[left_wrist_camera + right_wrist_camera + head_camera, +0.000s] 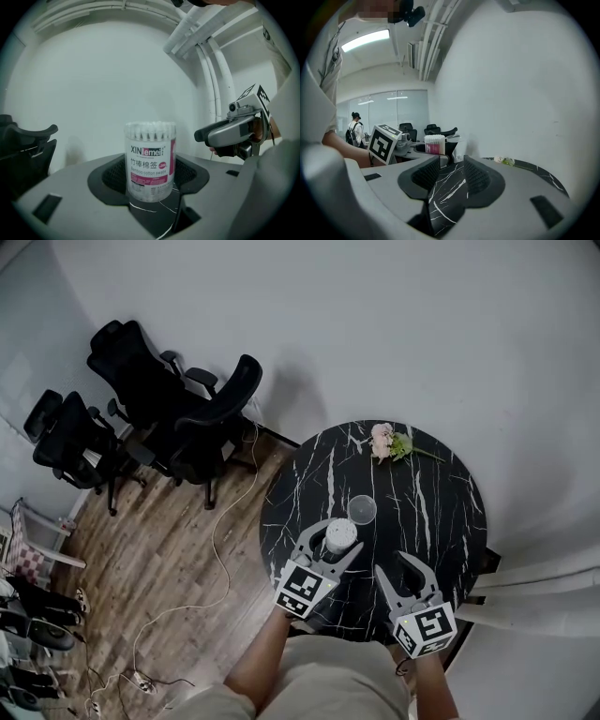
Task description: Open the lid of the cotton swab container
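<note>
Two grippers are held low over the near edge of the round black table (441, 521). The cotton swab container (150, 159) is kept upright between the jaws of the left gripper (336, 540), whose pads are pressed on its sides, apparently so that it cannot tip or turn. A clear lid (362, 510) is seen lying just beyond it, toward the table's middle, so the container is judged already uncovered. The right gripper (392, 564) is held beside the left one, nearer the right edge, jaws partly apart with nothing between them. Free room is left across the middle; a flower sprig (386, 444) lies at the far edge.
</note>
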`<state>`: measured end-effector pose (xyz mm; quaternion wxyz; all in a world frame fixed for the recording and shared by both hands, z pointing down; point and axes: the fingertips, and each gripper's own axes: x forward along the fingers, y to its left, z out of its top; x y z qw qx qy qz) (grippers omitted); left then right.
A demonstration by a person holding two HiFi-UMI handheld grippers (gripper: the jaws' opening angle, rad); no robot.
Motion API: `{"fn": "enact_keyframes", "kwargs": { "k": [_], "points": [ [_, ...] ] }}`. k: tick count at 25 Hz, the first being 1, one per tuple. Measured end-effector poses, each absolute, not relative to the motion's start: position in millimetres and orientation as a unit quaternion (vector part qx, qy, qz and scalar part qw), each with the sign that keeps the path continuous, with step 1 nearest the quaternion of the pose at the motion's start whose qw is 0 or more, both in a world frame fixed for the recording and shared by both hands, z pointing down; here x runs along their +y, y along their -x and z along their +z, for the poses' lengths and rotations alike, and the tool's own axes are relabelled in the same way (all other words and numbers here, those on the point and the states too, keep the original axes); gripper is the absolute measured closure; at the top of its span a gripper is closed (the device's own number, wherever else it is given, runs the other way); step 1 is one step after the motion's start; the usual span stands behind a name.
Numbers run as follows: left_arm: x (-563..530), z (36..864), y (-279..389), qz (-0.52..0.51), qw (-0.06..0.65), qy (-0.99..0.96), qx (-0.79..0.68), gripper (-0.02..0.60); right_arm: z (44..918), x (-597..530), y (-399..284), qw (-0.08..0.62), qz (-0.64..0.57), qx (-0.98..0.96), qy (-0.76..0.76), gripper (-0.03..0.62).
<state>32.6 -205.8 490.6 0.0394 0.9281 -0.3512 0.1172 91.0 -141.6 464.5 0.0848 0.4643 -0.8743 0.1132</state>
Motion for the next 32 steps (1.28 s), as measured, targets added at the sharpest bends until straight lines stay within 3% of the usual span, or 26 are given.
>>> {"fn": "enact_keyframes", "kwargs": {
  "k": [6,9,12,22,27,32],
  "points": [
    [-204,493,-41,0.121,0.037,-0.931,-0.341,0.319,466,-140,-97,0.078,0.114,-0.873,-0.468,0.445],
    [-203,493,-43,0.12,0.037,-0.933,-0.339,0.319,459,-140,-102,0.054,0.117,-0.872,-0.472,0.522],
    [-201,494,-47,0.119,0.036,-0.934,-0.336,0.319,459,-139,-106,0.042,0.123,-0.872,-0.472,0.551],
    [-203,500,-43,0.114,0.047,-0.933,-0.338,0.319,458,-140,-103,0.04,0.13,-0.88,-0.456,0.56],
    [-206,532,-30,0.11,0.099,-0.919,-0.364,0.319,455,-139,-109,0.007,0.133,-0.878,-0.459,0.56],
    [-206,557,-18,0.121,0.126,-0.904,-0.389,0.319,468,-133,-107,0.028,0.144,-0.879,-0.455,0.56]
  ]
}}
